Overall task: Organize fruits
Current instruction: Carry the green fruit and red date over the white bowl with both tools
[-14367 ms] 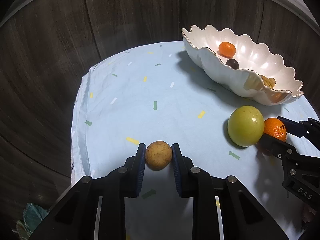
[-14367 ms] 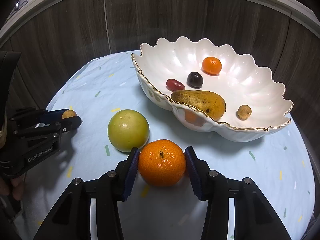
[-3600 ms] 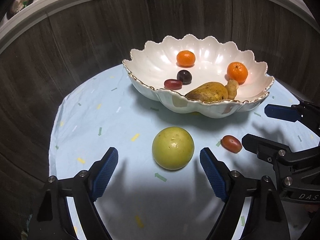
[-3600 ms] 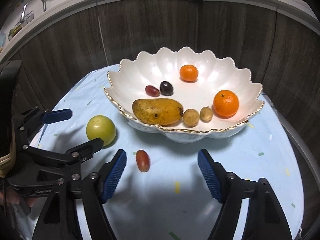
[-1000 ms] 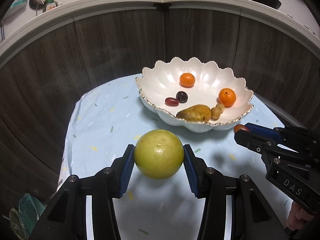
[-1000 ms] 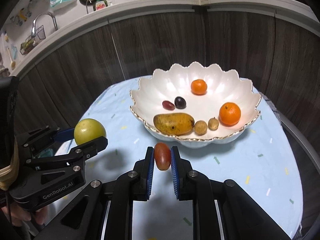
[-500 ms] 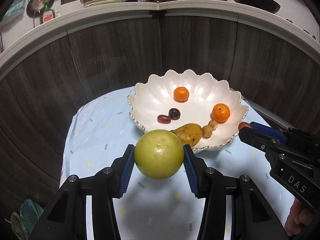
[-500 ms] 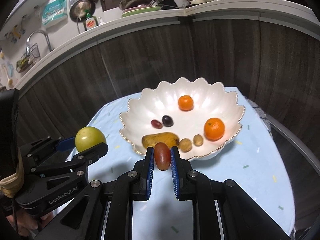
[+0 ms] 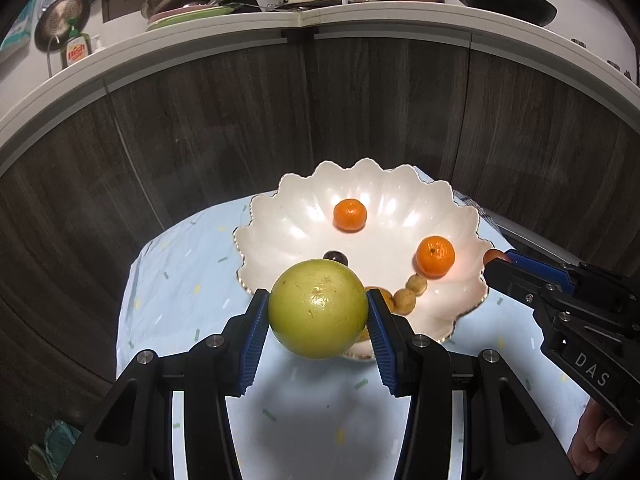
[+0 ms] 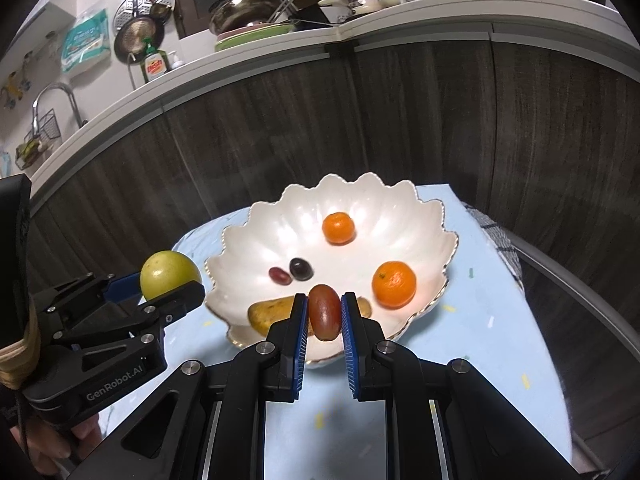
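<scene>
My left gripper [image 9: 318, 312] is shut on a large yellow-green round fruit [image 9: 318, 309], held in the air just in front of the white scalloped bowl [image 9: 288, 220]. My right gripper [image 10: 324, 312] is shut on a small red oblong fruit [image 10: 325, 312], also lifted before the bowl [image 10: 256, 232]. Inside the bowl lie two oranges [image 10: 394, 284], a dark grape [image 10: 301, 269], a red grape [image 10: 279, 276], a brown mango [image 10: 272, 312] and small tan fruits [image 9: 404, 300]. The left gripper with its green fruit [image 10: 170, 274] shows at the left of the right wrist view.
The bowl stands on a round table under a pale blue cloth [image 10: 492, 300] with small coloured marks. Dark wood panelling [image 9: 200, 140] curves behind the table, topped by a white counter [image 9: 360, 16] with pots and dishes. A hand [image 9: 592, 440] shows at the lower right.
Both grippers have risen and moved toward the bowl with their fruits held. The bowl now sits lower and closer behind the fingertips, and more of the counter shows.
</scene>
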Demonstrator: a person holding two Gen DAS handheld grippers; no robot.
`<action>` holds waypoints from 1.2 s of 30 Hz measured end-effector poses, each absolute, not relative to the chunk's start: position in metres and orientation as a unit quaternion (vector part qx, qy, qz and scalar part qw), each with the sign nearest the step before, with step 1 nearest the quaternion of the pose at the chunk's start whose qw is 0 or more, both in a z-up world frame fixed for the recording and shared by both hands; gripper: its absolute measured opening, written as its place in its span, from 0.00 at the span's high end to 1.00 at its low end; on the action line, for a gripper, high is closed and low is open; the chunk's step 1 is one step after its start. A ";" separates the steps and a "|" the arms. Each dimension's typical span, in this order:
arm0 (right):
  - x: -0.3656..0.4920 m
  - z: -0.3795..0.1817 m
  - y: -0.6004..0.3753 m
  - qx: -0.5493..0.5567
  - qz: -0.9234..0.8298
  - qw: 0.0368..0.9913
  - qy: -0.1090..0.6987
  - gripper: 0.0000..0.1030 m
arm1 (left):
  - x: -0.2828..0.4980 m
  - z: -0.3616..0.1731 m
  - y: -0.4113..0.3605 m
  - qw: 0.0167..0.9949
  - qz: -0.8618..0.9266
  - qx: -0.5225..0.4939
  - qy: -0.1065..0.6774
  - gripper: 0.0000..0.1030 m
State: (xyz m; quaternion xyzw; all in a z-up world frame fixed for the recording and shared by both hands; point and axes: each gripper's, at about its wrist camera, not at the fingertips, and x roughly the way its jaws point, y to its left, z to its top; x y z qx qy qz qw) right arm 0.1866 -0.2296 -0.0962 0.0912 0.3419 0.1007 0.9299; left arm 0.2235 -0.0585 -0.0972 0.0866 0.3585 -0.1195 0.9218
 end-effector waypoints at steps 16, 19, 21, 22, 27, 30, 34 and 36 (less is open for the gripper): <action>0.233 -0.102 -0.232 0.084 0.089 0.929 0.350 0.83 | 0.269 -0.109 -0.061 0.917 -0.113 0.080 0.373 0.54; 0.245 -0.106 -0.231 0.085 0.088 0.927 0.354 0.83 | 0.278 -0.113 -0.061 0.916 -0.112 0.078 0.377 0.54; 0.251 -0.109 -0.230 0.085 0.088 0.926 0.358 0.83 | 0.283 -0.116 -0.061 0.916 -0.111 0.076 0.379 0.54; 0.254 -0.110 -0.230 0.085 0.088 0.925 0.360 0.83 | 0.286 -0.118 -0.061 0.915 -0.111 0.075 0.380 0.54; 0.265 -0.116 -0.229 0.085 0.090 0.922 0.367 0.83 | 0.296 -0.124 -0.062 0.913 -0.111 0.072 0.385 0.54; 0.271 -0.119 -0.228 0.085 0.090 0.921 0.370 0.83 | 0.299 -0.127 -0.063 0.912 -0.111 0.074 0.387 0.54; 0.274 -0.122 -0.226 0.085 0.092 0.920 0.373 0.83 | 0.303 -0.129 -0.063 0.912 -0.112 0.075 0.389 0.54; 0.276 -0.123 -0.225 0.084 0.094 0.919 0.374 0.83 | 0.305 -0.130 -0.064 0.911 -0.111 0.076 0.389 0.54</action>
